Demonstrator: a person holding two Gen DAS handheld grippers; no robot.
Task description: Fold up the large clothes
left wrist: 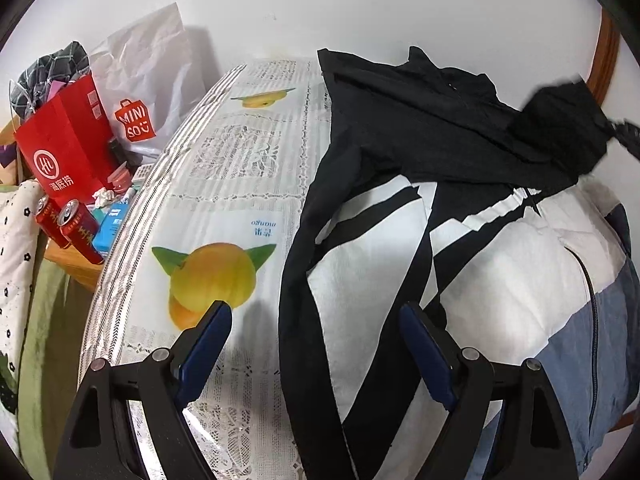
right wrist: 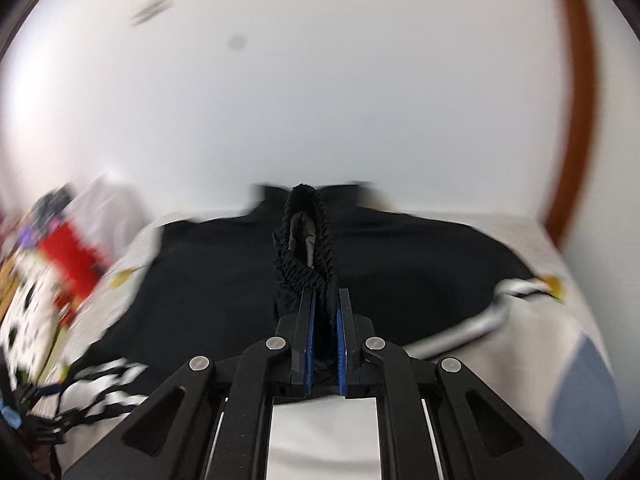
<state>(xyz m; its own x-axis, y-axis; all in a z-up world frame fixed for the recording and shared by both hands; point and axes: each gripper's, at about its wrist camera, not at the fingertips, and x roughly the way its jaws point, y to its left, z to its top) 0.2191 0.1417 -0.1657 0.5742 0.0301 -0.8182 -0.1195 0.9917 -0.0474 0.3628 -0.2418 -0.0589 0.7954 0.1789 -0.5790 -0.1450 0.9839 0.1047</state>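
Observation:
A black, white and blue jacket [left wrist: 460,248] lies spread on the table, zip side up, collar toward the wall. My left gripper [left wrist: 316,314] is open and empty, hovering over the jacket's left black sleeve [left wrist: 298,288] near the front. My right gripper [right wrist: 324,300] is shut on the jacket's black elastic cuff [right wrist: 304,236] and holds it lifted above the black upper part of the jacket [right wrist: 400,264]. That raised sleeve end appears blurred in the left wrist view [left wrist: 560,128]. The right wrist view is motion-blurred.
The table has a lace and fruit-print cloth [left wrist: 224,200]. Left of it are a red paper bag [left wrist: 68,148], a white Miniso bag [left wrist: 140,92], two red cans [left wrist: 72,224] and a blue carton [left wrist: 110,228]. A white wall is behind; a wooden frame [left wrist: 604,52] at right.

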